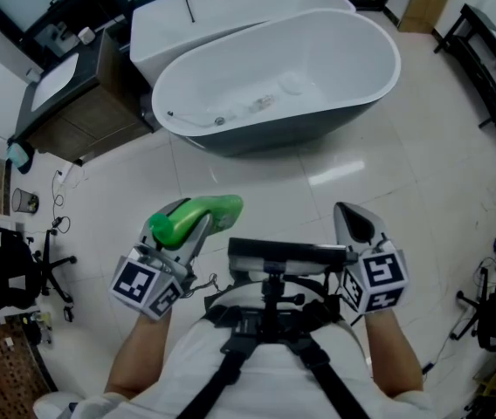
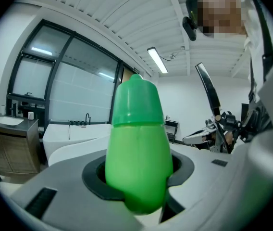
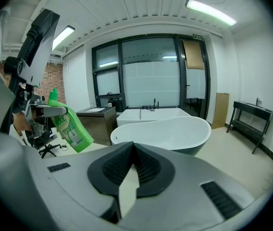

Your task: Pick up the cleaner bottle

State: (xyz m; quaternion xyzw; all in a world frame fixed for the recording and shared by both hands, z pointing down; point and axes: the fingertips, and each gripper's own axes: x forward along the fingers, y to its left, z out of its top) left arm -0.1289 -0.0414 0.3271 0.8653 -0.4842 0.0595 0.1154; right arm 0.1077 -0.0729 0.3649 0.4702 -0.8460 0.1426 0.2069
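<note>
Holding: L gripper [image 1: 189, 230] clamped on cleaner bottle [image 1: 217, 209], up in air, clear of floor [image 1: 405, 173].
Axis: bottle slants, cap up, base toward R side.
Idle: R gripper [image 1: 346, 211] jaws together, empty; bottle lies to its left, L nearer.

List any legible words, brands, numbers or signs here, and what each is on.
No text reads clearly.
Label on the cleaner bottle: print there, too blurred to read.
Small sign over the window: too small to read.
The marker cubes: square patterns only, no words.
</note>
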